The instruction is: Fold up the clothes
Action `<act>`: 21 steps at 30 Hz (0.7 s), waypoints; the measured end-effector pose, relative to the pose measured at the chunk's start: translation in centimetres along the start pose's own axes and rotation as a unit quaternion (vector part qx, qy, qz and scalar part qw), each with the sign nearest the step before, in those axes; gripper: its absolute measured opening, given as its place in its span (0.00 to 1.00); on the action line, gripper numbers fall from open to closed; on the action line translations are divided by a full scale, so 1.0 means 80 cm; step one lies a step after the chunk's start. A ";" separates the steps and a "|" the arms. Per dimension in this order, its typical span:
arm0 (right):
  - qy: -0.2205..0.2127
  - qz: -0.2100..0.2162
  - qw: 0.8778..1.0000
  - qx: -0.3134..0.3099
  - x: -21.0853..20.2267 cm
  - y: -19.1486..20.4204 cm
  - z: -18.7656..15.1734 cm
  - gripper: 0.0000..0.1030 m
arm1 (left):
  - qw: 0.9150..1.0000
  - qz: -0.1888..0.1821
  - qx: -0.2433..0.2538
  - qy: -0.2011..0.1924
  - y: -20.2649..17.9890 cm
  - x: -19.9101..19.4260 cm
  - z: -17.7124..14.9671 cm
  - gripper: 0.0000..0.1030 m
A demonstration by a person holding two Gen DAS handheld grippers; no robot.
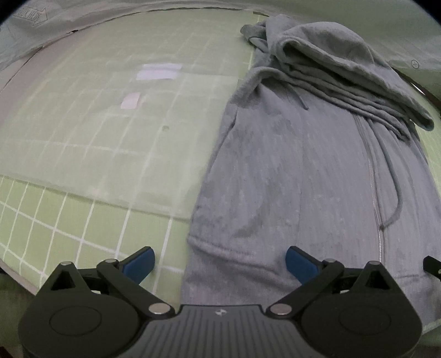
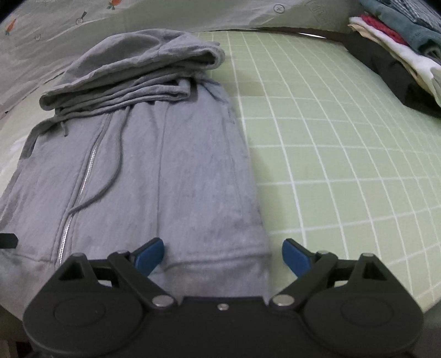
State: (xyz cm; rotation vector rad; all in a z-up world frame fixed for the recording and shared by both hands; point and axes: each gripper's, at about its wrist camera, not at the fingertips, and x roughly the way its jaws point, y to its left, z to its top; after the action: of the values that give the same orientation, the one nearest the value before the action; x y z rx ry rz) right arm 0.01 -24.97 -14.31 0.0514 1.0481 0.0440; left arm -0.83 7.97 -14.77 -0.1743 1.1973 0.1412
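Observation:
A grey zip-up hoodie (image 1: 289, 170) lies flat on the green gridded surface, sleeves folded in, its hood (image 1: 344, 68) bunched at the far end. Its zipper and drawstrings face up. My left gripper (image 1: 220, 264) is open, its blue pads straddling the hem's left corner. In the right wrist view the same hoodie (image 2: 154, 170) fills the left half, hood (image 2: 143, 63) at the back. My right gripper (image 2: 223, 257) is open over the hem's right corner, with the hem band between its fingers. Neither gripper holds cloth.
The green checked mat (image 2: 330, 154) stretches to the right. A stack of folded clothes (image 2: 399, 41) sits at the far right. A pale printed sheet (image 2: 69, 24) runs along the back. A translucent sheet with white labels (image 1: 157, 71) covers the mat's left side.

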 end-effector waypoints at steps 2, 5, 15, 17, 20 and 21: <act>-0.002 0.001 1.000 0.002 -0.004 -0.001 -0.007 0.92 | 1.000 -0.004 0.000 0.008 -0.001 -0.003 -0.003 0.97; -0.001 0.002 1.000 0.012 -0.007 -0.003 -0.013 0.92 | 0.999 -0.016 0.024 0.022 -0.008 -0.008 -0.014 0.94; 0.007 0.057 0.997 -0.041 -0.026 0.019 -0.017 0.10 | 0.996 -0.060 0.058 0.010 0.000 -0.024 -0.016 0.16; 0.002 0.058 0.997 -0.050 -0.030 0.024 -0.011 0.08 | 0.996 -0.071 0.052 0.002 0.001 -0.030 -0.009 0.15; -0.015 0.077 0.997 -0.028 -0.044 0.017 0.005 0.08 | 0.995 -0.091 0.046 -0.022 0.003 -0.051 0.002 0.15; -0.025 0.082 0.996 -0.024 -0.051 0.015 0.011 0.08 | 0.994 -0.100 0.042 -0.034 0.003 -0.059 0.009 0.14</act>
State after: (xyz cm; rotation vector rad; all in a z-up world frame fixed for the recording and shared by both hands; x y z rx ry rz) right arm -1.25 -24.01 -10.26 0.0947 0.9901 0.2155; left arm -1.89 8.26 -10.14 -0.2133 1.1083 -0.0771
